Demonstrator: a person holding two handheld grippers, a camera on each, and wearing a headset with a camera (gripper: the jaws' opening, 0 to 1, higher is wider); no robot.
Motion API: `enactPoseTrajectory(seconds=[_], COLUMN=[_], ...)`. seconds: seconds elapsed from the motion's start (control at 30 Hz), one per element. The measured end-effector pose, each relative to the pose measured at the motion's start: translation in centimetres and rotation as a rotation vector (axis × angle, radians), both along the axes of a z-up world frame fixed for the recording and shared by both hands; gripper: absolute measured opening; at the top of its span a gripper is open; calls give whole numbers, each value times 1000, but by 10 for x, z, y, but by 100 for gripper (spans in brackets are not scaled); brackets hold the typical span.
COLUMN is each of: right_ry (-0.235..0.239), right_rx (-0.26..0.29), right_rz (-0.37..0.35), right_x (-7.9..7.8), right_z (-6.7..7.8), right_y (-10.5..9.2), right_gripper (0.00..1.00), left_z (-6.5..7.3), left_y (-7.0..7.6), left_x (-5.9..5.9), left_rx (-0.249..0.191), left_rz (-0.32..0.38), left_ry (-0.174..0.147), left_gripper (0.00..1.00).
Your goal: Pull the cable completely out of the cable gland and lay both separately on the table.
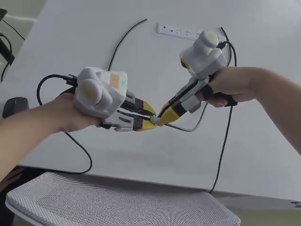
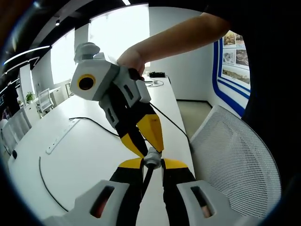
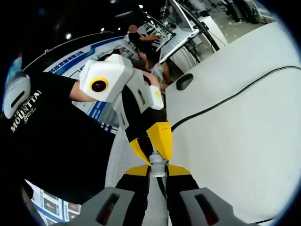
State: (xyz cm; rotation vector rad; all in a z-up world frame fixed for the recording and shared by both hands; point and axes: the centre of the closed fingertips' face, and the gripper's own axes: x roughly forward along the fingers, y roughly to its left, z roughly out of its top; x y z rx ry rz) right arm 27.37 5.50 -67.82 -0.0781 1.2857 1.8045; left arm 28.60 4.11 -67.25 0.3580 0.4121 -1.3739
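Grey cable gland (image 1: 154, 120) nipped by left tool (image 2: 153, 164) and right tool (image 3: 157, 168); cable (image 1: 188, 128) mostly hidden beneath.

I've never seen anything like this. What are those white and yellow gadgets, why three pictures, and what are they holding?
No robot here: a person holds a two-fingered gripper in each hand. The wide picture comes from a camera on the person's head; the round ones come from cameras riding on the left gripper and right gripper, each looking along its own fingers. Both pinch a small grey cable gland, whose cable loops away above the white table. A power strip and a mouse lie there too.
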Motion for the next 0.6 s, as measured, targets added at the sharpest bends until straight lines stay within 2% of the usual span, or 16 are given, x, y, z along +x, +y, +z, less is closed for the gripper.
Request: enactPoseTrajectory(seconds=[0.1, 0.2, 0.27, 0.33, 0.43, 0.5, 0.53, 0.6], right_ry=[-15, -72, -78, -93, -86, -63, -47, -28], right_rx=[-2, -4, -29, -30, -29, -27, -28, -33], right_rz=[10, 38, 66, 70, 58, 44, 41, 36], right_x=[-3, -8, -16, -16, -14, -12, -3, -2], right_z=[2, 1, -2, -2, 0, 4, 0, 1], right_y=[0, 1, -1, 1, 1, 1, -2, -2], right_gripper=[9, 8, 9, 8, 8, 8, 8, 8], left_z=[0, -2, 0, -2, -2, -1, 0, 1], left_y=[-1, -1, -2, -2, 0, -1, -2, -2], left_x=[0, 1, 0, 0, 3, 2, 2, 2], left_rx=[-3, -6, -23, -10, -12, -15, -15, -9], left_rz=[4, 14, 17, 10, 7, 2, -1, -11], left_ry=[-1, 11, 23, 25, 31, 26, 24, 13], left_gripper=[15, 15, 15, 15, 15, 15, 15, 15])
